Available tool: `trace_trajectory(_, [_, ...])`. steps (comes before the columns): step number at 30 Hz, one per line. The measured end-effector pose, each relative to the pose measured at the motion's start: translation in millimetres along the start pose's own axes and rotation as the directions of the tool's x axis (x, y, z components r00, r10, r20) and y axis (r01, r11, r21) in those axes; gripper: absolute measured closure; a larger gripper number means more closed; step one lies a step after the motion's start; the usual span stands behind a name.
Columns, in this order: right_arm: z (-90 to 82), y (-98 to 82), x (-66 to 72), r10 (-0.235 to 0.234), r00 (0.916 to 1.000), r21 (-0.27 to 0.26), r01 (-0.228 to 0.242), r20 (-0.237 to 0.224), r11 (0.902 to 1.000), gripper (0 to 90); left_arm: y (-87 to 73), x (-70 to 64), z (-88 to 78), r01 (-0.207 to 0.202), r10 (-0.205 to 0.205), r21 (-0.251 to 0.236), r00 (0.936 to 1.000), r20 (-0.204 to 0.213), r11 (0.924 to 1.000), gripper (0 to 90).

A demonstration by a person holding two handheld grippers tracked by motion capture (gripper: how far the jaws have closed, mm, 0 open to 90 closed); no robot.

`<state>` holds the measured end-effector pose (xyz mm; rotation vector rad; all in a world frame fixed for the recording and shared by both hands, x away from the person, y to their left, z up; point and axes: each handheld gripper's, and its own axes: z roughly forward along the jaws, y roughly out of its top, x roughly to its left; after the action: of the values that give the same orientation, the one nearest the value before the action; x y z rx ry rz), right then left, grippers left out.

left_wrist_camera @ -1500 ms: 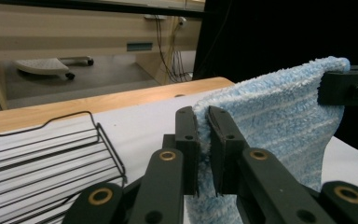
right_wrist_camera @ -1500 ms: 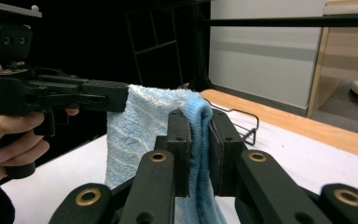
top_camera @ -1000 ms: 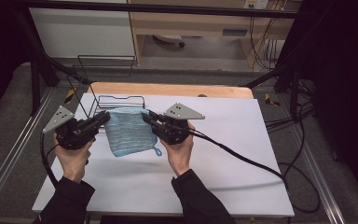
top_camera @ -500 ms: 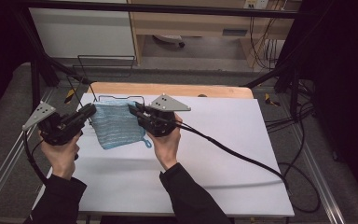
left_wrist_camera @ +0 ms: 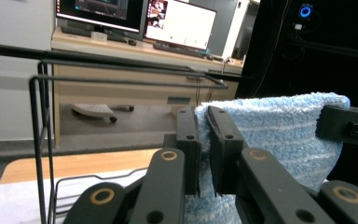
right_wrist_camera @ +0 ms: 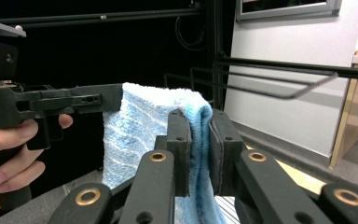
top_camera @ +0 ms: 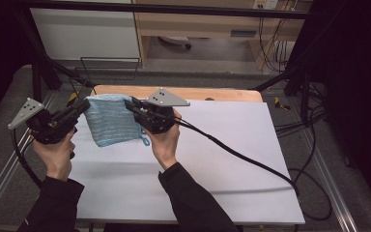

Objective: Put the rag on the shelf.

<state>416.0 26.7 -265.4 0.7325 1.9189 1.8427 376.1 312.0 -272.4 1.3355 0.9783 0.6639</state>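
A blue towel hangs in the air above the white table, stretched between the left gripper and the right gripper and held clear of the wire rack behind it. The cloth is terry: light, soft and limp, so it should drape and sag wherever it is unsupported, and it is unlikely to slip from rubbery pads or to be damaged by a firm pinch. The best holds are the two upper corners, where the hem is thickest and a taut top edge keeps the sheet flat.

In the left gripper view the jaws are closed on one top corner of the towel, with the fabric bunched between them. In the right gripper view the jaws likewise clamp the other corner of the towel, the cloth folding over the pads and hanging down below them. The rest falls freely under the stretched top edge.
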Motion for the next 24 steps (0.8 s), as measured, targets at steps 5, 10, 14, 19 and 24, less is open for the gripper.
trace_trajectory(5, [7.1,12.7,1.4,-0.009,1.0,-0.019,0.009,-0.002,0.9998,81.1,10.0,2.7,-1.8,-0.001,0.001,-0.03,1.0,-0.005,0.9995,83.2])
trace_trajectory(10, [13.9,22.2,3.4,-0.018,0.9998,-0.029,0.017,-0.002,0.9994,81.1,19.3,7.1,-2.0,0.003,-0.004,-0.051,0.9999,-0.011,0.9987,83.2])
trace_trajectory(14, [20.3,30.1,3.7,-0.022,0.9998,-0.035,0.022,-0.002,0.9992,81.1,26.2,10.9,-1.8,0.004,-0.006,-0.07,0.9999,-0.015,0.9975,83.3])
trace_trajectory(19, [27.9,39.1,4.7,-0.032,0.9995,-0.04,0.032,0.002,0.9987,81.1,34.0,15.4,-1.0,0.016,-0.018,-0.09,0.9996,-0.023,0.9958,83.3])
trace_trajectory(24, [32.8,45.9,2.8,-0.028,0.9996,-0.047,0.028,0.006,0.9985,81.2,42.8,19.8,1.7,0.027,-0.029,-0.108,0.9994,-0.019,0.9938,83.4])
